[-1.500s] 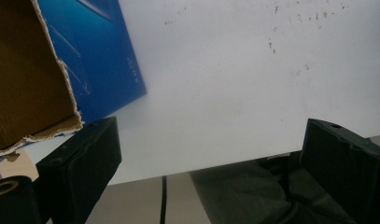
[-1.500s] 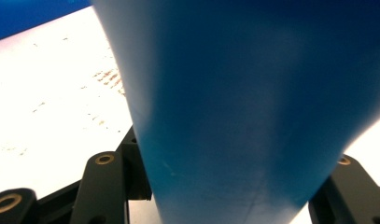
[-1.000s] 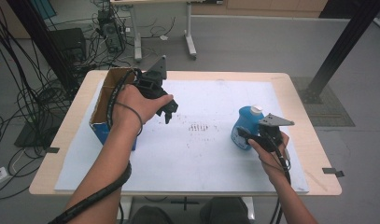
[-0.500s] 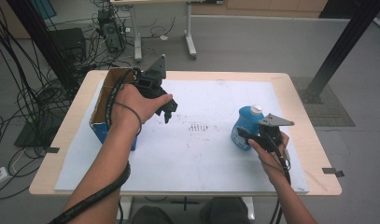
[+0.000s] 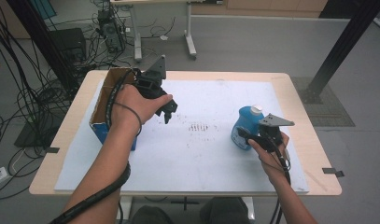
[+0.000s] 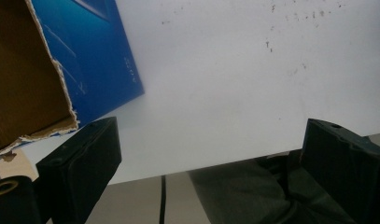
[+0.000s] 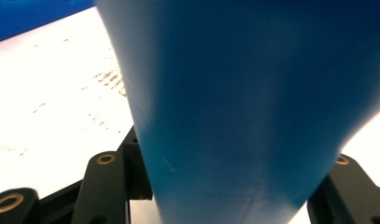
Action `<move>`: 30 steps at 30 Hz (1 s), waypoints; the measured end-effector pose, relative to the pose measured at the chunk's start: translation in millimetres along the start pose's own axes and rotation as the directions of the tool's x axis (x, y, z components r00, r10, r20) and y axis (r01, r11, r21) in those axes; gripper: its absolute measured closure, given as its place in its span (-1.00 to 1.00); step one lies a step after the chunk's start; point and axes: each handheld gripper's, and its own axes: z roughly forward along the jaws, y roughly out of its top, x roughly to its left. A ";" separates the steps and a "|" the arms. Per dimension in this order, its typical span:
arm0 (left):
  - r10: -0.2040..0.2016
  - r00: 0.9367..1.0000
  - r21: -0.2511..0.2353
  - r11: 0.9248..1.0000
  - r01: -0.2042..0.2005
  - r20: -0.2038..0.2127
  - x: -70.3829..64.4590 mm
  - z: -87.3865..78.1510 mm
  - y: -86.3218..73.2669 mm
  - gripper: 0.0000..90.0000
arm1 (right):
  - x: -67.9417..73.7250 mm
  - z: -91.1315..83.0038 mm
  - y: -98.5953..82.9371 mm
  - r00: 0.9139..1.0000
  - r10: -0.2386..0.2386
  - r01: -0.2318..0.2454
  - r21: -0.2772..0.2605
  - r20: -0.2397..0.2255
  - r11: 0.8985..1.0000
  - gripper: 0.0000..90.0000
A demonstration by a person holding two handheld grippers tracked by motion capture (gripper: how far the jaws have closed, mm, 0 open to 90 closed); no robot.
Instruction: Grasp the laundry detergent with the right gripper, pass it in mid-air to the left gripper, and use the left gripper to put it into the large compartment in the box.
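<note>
A blue bottle (image 5: pixel 244 125) with a white cap stands on the right of the white sheet (image 5: pixel 206 154), leaning a little. My right gripper (image 5: pixel 247 138) is shut on its lower body. In the right gripper view the bottle (image 7: pixel 253 93) sits between the two black jaws, which press its sides. My left gripper (image 5: pixel 169 112) hangs above the sheet's left part, just right of an open box (image 5: pixel 100 112). In the left gripper view its jaws stand wide apart around my left gripper (image 6: pixel 211 154), open with nothing between them, beside the box's blue wall (image 6: pixel 99 60).
The box is brown inside with a torn rim (image 6: pixel 61 107), and stands at the table's left edge. Dark specks (image 5: pixel 201 127) mark the sheet's middle. Cables and a desk's legs (image 5: pixel 190 42) lie on the floor beyond the table. A black post (image 5: pixel 337 51) rises at the right.
</note>
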 end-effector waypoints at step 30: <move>0.001 1.000 0.006 1.000 -0.002 0.011 6.5 6.3 -0.7 -0.87 | -0.3 -0.2 0.7 1.000 -0.002 0.002 0.005 -0.002 1.000 -0.01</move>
